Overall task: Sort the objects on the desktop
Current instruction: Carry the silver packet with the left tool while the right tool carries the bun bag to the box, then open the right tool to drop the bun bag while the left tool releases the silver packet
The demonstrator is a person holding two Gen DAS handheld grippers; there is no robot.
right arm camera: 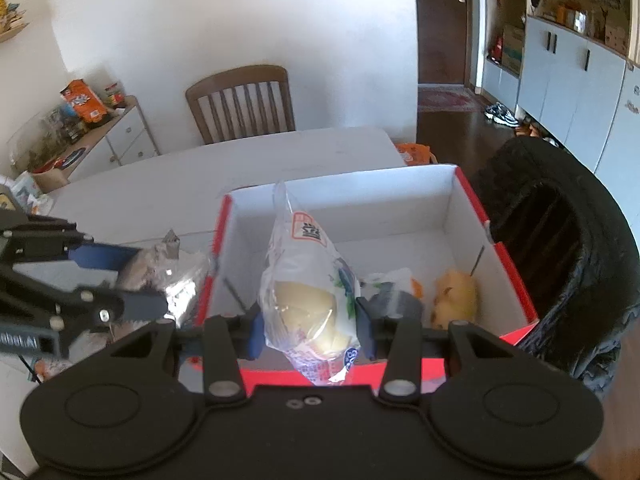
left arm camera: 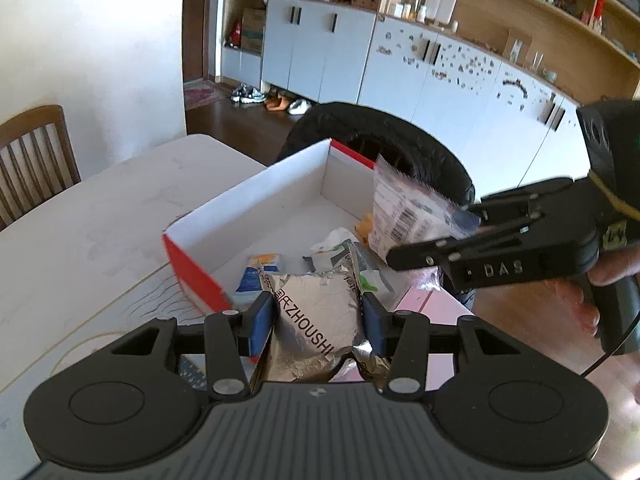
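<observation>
Silver foil packet: the crinkled packet [left arm camera: 316, 320] printed ZHOUSHI sat pinched between the blue pads of the left gripper [left arm camera: 317, 322], held at the near red edge of the box
Clear snack bag: the transparent bag [right arm camera: 310, 308] with pale yellow pieces inside was clamped by the right gripper [right arm camera: 310, 322], hanging above the box interior – its top corner pointed up and away
Jaws: both sets stood narrow, each closed onto its packet; neither showed slack at the pads
Box: the red-sided, white-lined box [left arm camera: 256, 200] lay on the pale table [left arm camera: 100, 216] and already held several wrappers [left arm camera: 340, 248] plus a small yellow toy [right arm camera: 456, 296] by its right wall
Surroundings: a black bin bag [right arm camera: 568, 264] stood just beside the box, a wooden chair [right arm camera: 240, 104] beyond the table
Step in hand: likely dropping both packets into the box
Doing it well: each gripper should be carried fully past the rim before opening – the foil packet looked closest to the wall and could catch on it, so it would want moving further inward, and the two grippers should stay apart while releasing
</observation>
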